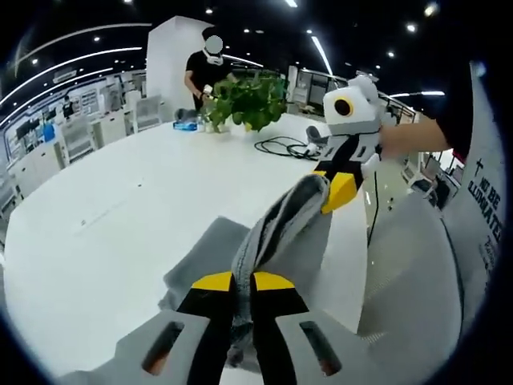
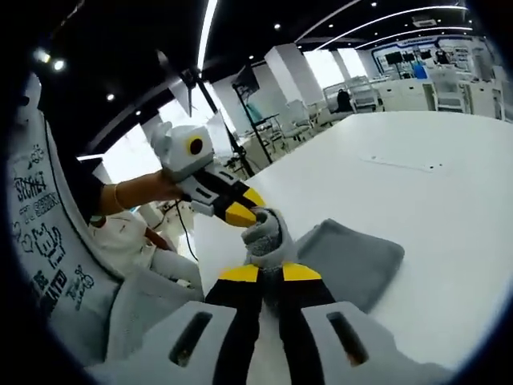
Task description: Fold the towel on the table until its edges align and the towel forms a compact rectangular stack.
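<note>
A grey towel (image 1: 282, 233) is lifted off the white table (image 1: 120, 200), its lower part still resting on the tabletop. My left gripper (image 1: 243, 282) is shut on one bunched corner of it. My right gripper (image 1: 333, 191) comes in from the right and is shut on the other corner, with the edge stretched between the two. In the right gripper view the towel (image 2: 353, 253) lies on the table (image 2: 449, 200), my right gripper (image 2: 271, 274) pinches its edge, and my left gripper (image 2: 239, 213) holds the cloth just beyond it.
A potted green plant (image 1: 248, 98) stands at the far end of the table with a black cable (image 1: 280, 147) beside it. A person (image 1: 204, 68) stands behind the plant. A person's arm (image 1: 413, 138) and printed white shirt (image 1: 481, 224) are close on the right.
</note>
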`<state>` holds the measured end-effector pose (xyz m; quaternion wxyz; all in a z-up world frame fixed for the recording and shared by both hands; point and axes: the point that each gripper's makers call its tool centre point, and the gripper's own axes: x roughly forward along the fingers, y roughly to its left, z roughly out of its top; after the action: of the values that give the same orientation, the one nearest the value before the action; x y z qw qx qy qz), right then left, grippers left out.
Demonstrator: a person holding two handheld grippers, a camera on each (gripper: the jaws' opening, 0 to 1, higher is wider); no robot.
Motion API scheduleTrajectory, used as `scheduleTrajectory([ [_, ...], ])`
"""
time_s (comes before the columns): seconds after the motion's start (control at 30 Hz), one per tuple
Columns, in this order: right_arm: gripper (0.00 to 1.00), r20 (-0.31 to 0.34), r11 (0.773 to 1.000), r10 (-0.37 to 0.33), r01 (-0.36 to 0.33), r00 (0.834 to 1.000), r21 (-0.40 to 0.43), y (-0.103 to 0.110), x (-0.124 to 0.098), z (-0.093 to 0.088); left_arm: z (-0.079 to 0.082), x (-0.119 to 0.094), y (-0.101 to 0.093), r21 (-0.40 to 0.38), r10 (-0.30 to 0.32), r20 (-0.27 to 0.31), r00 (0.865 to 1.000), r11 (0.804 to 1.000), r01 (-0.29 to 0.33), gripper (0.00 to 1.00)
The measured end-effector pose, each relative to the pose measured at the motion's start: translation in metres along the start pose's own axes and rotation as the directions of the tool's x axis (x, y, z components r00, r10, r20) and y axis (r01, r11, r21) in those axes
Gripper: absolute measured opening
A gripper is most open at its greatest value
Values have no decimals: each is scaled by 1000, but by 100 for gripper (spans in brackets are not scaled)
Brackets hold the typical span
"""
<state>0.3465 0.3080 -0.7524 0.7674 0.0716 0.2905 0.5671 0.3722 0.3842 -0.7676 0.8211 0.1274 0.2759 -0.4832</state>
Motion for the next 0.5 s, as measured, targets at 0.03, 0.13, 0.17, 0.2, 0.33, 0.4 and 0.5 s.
scheduleTrajectory([
  [0.03, 5, 4, 1000, 7, -7, 1000, -2, 2, -2, 1, 1, -1, -1, 0, 0, 2, 1000, 1000, 0, 7],
  [0.13, 5, 20, 999, 37, -36, 999, -18, 15, -7, 8, 11, -14, -10, 27, 2, 20, 1000, 1000, -2, 7],
  [0.17, 5, 23, 999, 43, -42, 999, -25, 17, -8, 10, 12, -15, -10, 31, 2, 21, 1000, 1000, -3, 7],
  [0.2, 4, 25, 998, 48, -48, 999, -27, 20, -9, 12, 16, -18, -12, 51, 6, 24, 1000, 999, -7, 7],
  [0.33, 4, 46, 995, 94, -94, 994, -20, 32, -14, 19, 32, -29, -17, 101, 13, 40, 999, 995, -17, 7],
  [0.4, 4, 59, 994, 105, -104, 993, -23, 37, -18, 22, 39, -33, -20, 113, 11, 48, 999, 993, -16, 7],
  [0.5, 4, 71, 993, 114, -112, 991, -33, 43, -23, 27, 51, -41, -25, 140, 6, 69, 998, 990, -15, 7],
])
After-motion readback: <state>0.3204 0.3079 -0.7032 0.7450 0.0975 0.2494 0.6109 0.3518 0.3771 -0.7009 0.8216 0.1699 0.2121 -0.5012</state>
